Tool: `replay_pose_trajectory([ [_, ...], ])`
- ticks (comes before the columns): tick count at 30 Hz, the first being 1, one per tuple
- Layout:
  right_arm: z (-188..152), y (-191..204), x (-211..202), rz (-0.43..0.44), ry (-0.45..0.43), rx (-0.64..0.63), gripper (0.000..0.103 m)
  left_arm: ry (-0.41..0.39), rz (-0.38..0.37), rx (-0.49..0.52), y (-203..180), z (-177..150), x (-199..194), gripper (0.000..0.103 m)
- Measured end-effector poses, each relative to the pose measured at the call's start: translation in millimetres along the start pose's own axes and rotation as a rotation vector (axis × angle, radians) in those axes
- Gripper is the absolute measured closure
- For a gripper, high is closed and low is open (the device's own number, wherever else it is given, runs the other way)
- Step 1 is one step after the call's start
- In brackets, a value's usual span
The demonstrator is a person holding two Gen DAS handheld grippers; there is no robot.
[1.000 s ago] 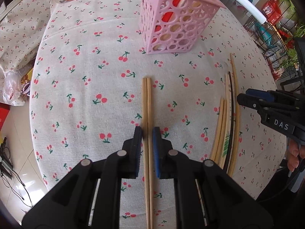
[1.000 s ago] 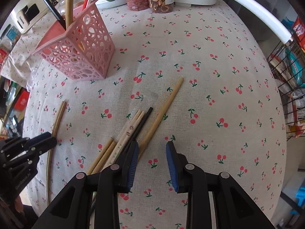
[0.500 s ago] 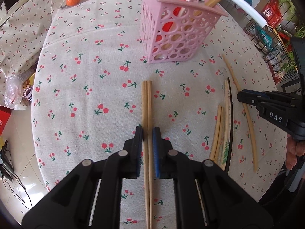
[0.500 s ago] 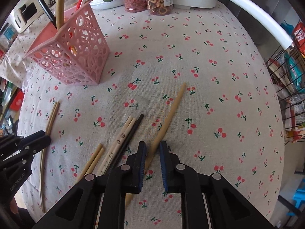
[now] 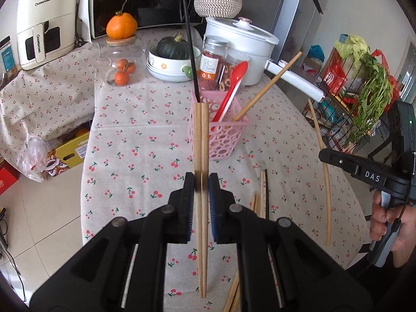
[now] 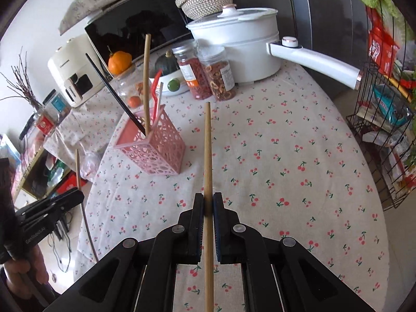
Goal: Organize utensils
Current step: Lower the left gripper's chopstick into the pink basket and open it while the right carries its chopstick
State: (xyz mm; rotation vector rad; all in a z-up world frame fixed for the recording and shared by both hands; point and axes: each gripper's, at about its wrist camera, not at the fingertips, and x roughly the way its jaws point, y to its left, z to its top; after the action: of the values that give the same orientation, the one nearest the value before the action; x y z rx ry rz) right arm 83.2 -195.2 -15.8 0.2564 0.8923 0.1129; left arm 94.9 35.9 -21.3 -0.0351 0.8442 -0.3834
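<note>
- While our left gripper (image 5: 201,186) is lifted above the cherry-print tablecloth (image 5: 145,140), its jaws are clamped narrow on a pair of wooden chopsticks (image 5: 201,143) lying side by side.
- Those two chopsticks run straight forward from the jaws, their far ends level with the rim of the pink basket (image 5: 221,135) in the left wrist view.
- Our right gripper (image 6: 208,205) is pinched tight on a single wooden chopstick (image 6: 208,150), which sticks out ahead over the cloth toward the jars.
- We see the pink basket standing on the cloth, holding a red spoon (image 5: 230,91), a black chopstick (image 5: 189,44) and a leaning wooden chopstick (image 5: 270,85).
- More chopsticks (image 5: 262,197) lie loose on the cloth just right of the left jaws, in the left wrist view.
- Behind the basket stand two jars (image 6: 205,75), a white pot (image 6: 241,39) with a long handle, and a bowl holding a dark green squash (image 5: 171,48).
</note>
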Motion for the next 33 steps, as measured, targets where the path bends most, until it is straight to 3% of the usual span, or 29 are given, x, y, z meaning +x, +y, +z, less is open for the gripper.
replay_pose_trajectory([
  [9,17,9,-47,0.007,-0.251,-0.049,0.096,-0.321,-0.022,-0.033,-7,38,-64,0.091],
  [17,30,2,-39,-0.001,-0.286,-0.047,0.096,-0.540,-0.017,-0.059,-13,87,-83,0.091],
  [24,37,4,-43,0.009,-0.375,-0.046,0.096,-0.608,0.028,-0.021,-24,90,-38,0.091],
  [33,44,13,-44,0.022,-0.424,-0.049,0.096,-0.603,0.083,0.006,-22,82,3,0.091],
])
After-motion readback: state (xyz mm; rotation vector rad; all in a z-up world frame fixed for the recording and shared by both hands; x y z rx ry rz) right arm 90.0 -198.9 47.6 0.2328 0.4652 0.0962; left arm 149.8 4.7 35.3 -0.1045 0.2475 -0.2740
